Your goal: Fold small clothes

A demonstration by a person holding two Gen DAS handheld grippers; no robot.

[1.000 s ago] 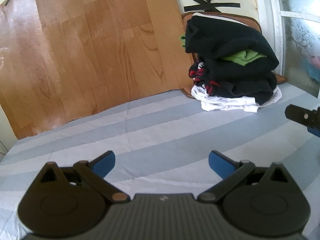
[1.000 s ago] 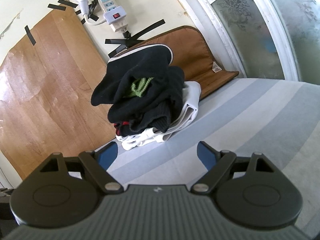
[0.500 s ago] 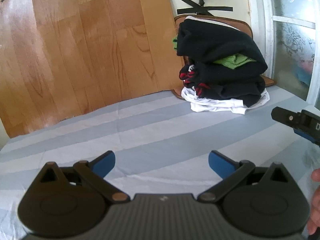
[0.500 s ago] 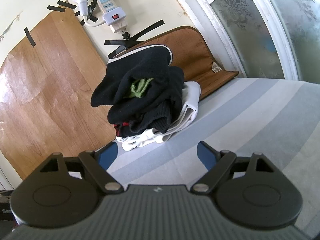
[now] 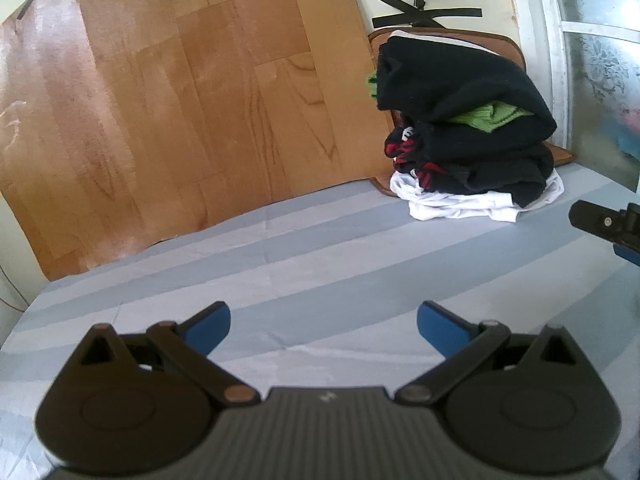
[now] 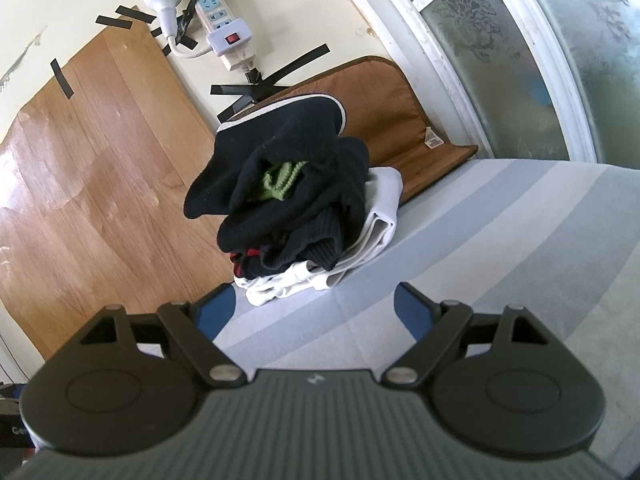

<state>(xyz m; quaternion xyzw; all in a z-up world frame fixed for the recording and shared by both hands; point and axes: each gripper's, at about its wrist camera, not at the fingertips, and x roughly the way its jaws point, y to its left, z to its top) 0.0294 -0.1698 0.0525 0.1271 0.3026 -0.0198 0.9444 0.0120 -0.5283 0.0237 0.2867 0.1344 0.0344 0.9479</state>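
A soft heap of black, green and white small clothes (image 5: 468, 136) sits far right on the grey-striped bedsheet (image 5: 280, 264), against a brown padded mat (image 6: 400, 120). The left gripper (image 5: 323, 326) and right gripper (image 6: 315, 306) hover wide open and empty. The limp, light fabric looks best pinched at a loose black edge on top. Since a second ago, the left view has drifted slightly; the pile is unmoved.

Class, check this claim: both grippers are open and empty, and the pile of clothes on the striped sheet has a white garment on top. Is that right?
Not quite. The white garment lies at the bottom of the pile; a black one is on top, as the right wrist view shows. The left gripper and right gripper are open and empty, over the striped sheet.
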